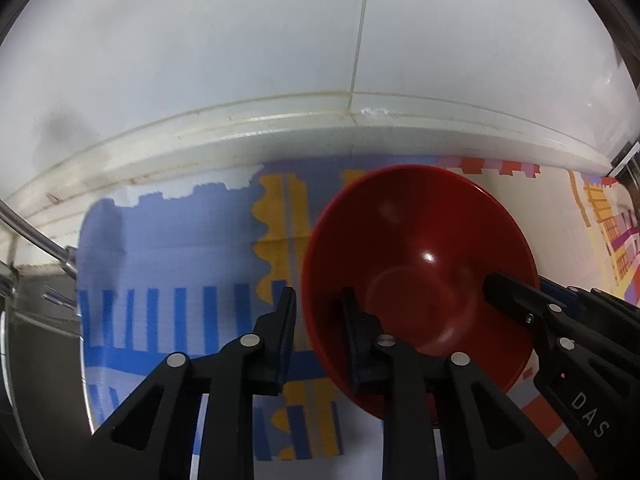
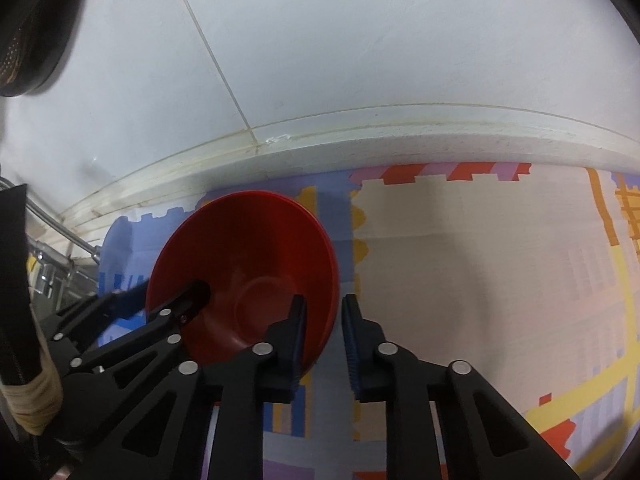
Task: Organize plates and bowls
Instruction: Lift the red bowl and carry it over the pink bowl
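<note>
A glossy red bowl [image 1: 420, 264] stands tilted on a colourful patterned mat [image 1: 180, 248]. In the left wrist view my left gripper [image 1: 320, 332] straddles the bowl's left rim, one finger inside and one outside, shut on the wall. My right gripper [image 1: 520, 292] holds the opposite rim at the right. The right wrist view shows the red bowl [image 2: 248, 264] from the other side, its rim looking doubled as if two are nested. There my right gripper [image 2: 324, 332] is shut on the right rim, while my left gripper [image 2: 160, 296] clamps the far left rim.
A white tiled wall and raised ledge [image 1: 320, 120] run close behind the mat [image 2: 480, 264]. A metal rail [image 1: 40, 244] and steel fittings [image 2: 48, 276] lie to the left. A dark perforated object [image 2: 32, 28] hangs at upper left.
</note>
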{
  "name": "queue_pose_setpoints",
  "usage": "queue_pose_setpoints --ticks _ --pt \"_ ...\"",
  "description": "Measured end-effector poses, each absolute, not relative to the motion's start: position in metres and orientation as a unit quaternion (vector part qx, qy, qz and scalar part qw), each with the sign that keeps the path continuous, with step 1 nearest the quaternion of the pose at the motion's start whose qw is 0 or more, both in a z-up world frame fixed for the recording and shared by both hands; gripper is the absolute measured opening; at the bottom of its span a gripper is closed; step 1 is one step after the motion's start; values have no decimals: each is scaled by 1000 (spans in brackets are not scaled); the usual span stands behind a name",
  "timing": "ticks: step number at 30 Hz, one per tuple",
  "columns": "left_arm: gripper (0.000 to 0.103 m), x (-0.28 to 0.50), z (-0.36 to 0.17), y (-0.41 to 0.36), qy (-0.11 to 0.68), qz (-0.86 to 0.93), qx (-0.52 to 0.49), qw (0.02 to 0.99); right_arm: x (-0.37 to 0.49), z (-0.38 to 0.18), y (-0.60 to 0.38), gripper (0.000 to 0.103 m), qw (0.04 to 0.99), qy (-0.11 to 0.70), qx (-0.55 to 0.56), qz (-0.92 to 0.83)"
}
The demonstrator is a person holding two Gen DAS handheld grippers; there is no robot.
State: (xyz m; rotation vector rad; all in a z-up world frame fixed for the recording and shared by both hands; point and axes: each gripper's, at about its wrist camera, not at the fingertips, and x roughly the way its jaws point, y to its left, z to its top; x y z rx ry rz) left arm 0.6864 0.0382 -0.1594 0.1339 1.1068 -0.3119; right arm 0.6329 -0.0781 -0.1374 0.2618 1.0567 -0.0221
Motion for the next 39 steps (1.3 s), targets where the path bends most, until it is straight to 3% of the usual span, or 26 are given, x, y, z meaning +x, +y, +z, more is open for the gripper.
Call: queue_pose_setpoints --ticks 16,39 --pt "19 667 -128 24 517 -149 61 841 626 -128 -84 15 851 507 137 -11" --pt "19 567 -42 1 460 -185 58 867 530 -50 -108 15 883 457 107 -7"
